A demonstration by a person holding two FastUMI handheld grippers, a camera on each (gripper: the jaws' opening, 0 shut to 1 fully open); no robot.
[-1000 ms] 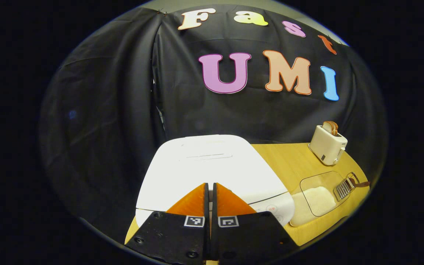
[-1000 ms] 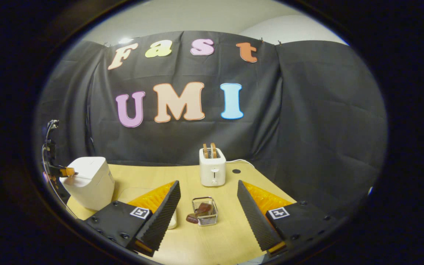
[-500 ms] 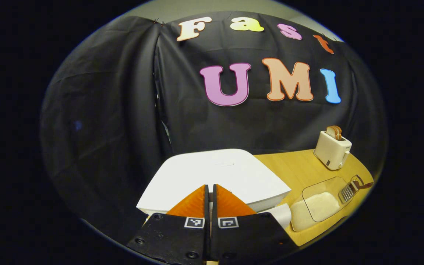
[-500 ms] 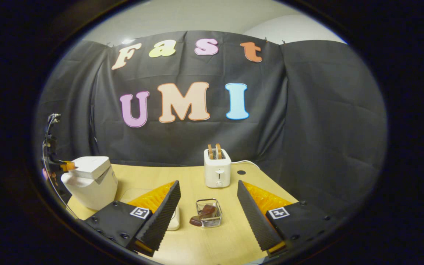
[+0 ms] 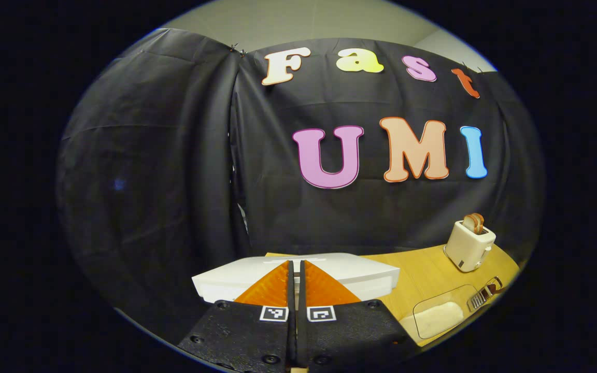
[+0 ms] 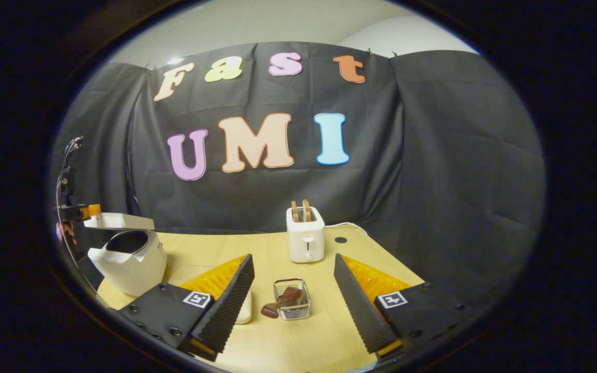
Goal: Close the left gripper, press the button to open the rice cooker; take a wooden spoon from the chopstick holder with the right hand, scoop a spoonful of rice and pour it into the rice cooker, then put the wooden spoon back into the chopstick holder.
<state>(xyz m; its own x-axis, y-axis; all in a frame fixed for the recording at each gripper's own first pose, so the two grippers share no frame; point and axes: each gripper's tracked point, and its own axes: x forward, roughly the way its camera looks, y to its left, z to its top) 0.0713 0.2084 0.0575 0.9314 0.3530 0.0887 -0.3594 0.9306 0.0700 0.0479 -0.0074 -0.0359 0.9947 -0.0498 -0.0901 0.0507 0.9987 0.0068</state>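
Now that the lid (image 6: pixel 118 221) has swung up, where half a second ago it was only part way open, I can see the dark inside of the rice cooker (image 6: pixel 128 256) at the far left of the right gripper view. My left gripper (image 5: pixel 294 269) sits close by the raised lid with its jaws pressed together and nothing between them. So the button step looks done to me.

Next to the cooker, on the yellow table (image 6: pixel 298 336), the rice box (image 5: pixel 436 317) lies flat with white rice in it. Further right is the small wire chopstick holder (image 6: pixel 292 305), with the brown wooden spoon (image 6: pixel 283 299) lying in it. My right gripper (image 6: pixel 294 287) hangs near it with its jaws wide apart, holding nothing. Behind stands the toaster (image 6: pixel 306 241). I think grabbing the spoon comes next.
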